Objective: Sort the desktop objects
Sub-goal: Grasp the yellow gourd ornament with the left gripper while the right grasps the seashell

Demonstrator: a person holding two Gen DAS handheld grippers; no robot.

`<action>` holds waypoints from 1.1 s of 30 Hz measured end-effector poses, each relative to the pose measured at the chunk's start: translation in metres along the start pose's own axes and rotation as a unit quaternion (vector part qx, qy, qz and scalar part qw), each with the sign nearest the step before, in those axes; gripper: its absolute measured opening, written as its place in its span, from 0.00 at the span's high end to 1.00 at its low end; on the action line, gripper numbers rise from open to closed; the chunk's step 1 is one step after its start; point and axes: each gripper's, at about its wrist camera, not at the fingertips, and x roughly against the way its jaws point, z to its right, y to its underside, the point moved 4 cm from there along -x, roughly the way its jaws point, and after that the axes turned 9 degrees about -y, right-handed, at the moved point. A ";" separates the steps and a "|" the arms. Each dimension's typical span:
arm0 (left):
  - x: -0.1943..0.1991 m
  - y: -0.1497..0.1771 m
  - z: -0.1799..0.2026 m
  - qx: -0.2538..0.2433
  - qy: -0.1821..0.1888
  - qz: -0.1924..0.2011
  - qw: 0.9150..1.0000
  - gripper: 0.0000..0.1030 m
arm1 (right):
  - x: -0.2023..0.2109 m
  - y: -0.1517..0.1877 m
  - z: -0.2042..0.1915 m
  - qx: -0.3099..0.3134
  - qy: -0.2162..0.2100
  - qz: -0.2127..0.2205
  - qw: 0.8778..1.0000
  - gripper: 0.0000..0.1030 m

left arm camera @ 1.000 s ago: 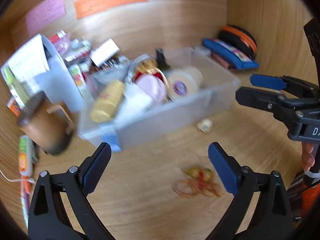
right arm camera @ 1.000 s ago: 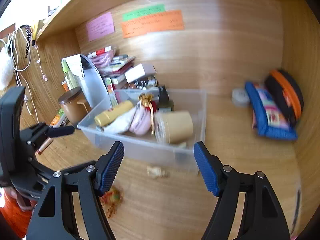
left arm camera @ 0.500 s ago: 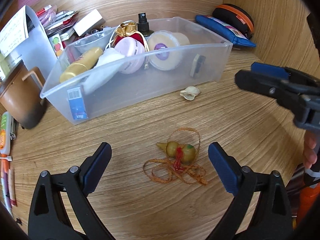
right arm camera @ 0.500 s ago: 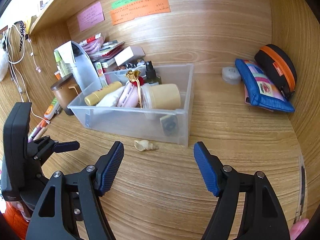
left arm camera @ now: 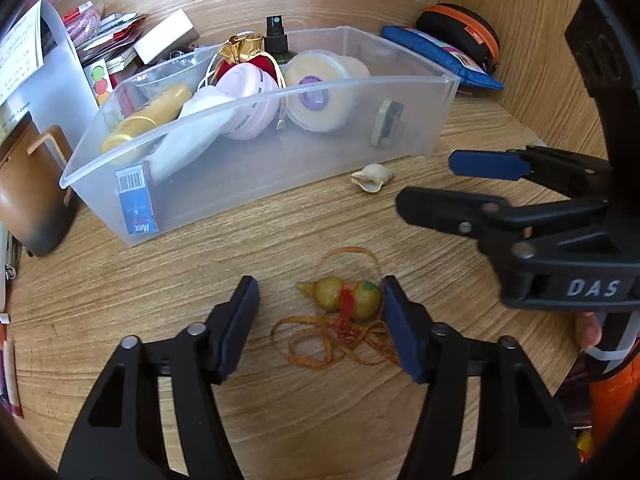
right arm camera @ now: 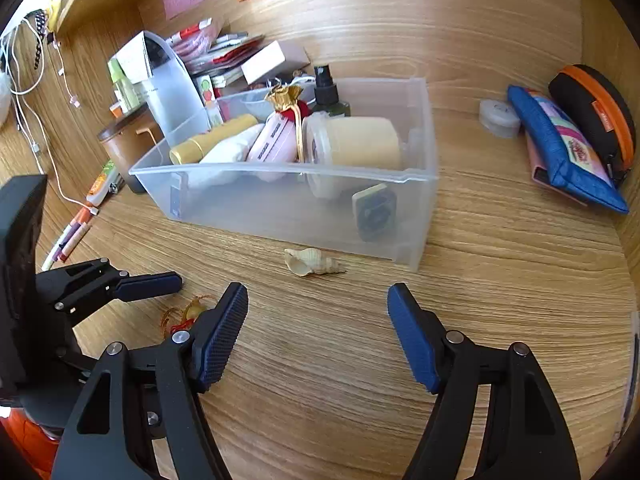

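A small yellow gourd charm (left arm camera: 345, 297) with orange cord lies on the wooden desk. My left gripper (left arm camera: 320, 326) is open and low over it, fingers on either side; the right pad is close to the gourd's end. A pale seashell (right arm camera: 312, 263) lies in front of the clear plastic bin (right arm camera: 412, 176), which holds jars, a tube and a spray bottle. My right gripper (right arm camera: 318, 336) is open and empty, just short of the shell. The shell also shows in the left wrist view (left arm camera: 372, 176), with the right gripper (left arm camera: 440, 180) beside it.
A brown cup (left arm camera: 28, 196) and a white file holder (left arm camera: 48, 80) stand left of the bin. Blue and orange-black pouches (right arm camera: 568, 136) and a tape roll (right arm camera: 498, 118) lie by the right wall. Pens (right arm camera: 68, 240) lie at the left.
My left gripper has dropped toward the gourd charm and its fingers have narrowed around it. My right gripper has moved down and closer to the shell.
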 end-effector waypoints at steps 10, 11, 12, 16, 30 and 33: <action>0.003 -0.002 -0.014 0.019 0.042 0.004 0.999 0.60 | -0.023 -0.005 -0.003 0.004 0.000 -0.025 1.000 0.39; 0.003 -0.002 -0.015 0.021 0.044 0.004 0.999 0.60 | -0.026 -0.005 -0.002 0.004 -0.002 -0.029 1.000 0.41; 0.003 -0.002 -0.015 0.021 0.044 0.005 0.999 0.60 | -0.029 -0.006 -0.002 0.004 -0.003 -0.032 0.999 0.44; 0.004 -0.001 -0.015 0.020 0.042 0.006 0.999 0.60 | -0.037 -0.009 -0.003 0.013 0.001 -0.035 0.999 0.46; 0.019 0.002 -0.035 0.042 0.024 0.023 0.999 0.60 | -0.047 -0.016 -0.012 0.043 0.030 -0.044 0.998 0.57; 0.022 0.002 -0.040 0.047 0.022 0.026 0.998 0.60 | -0.047 -0.016 -0.010 0.043 0.036 -0.044 0.997 0.66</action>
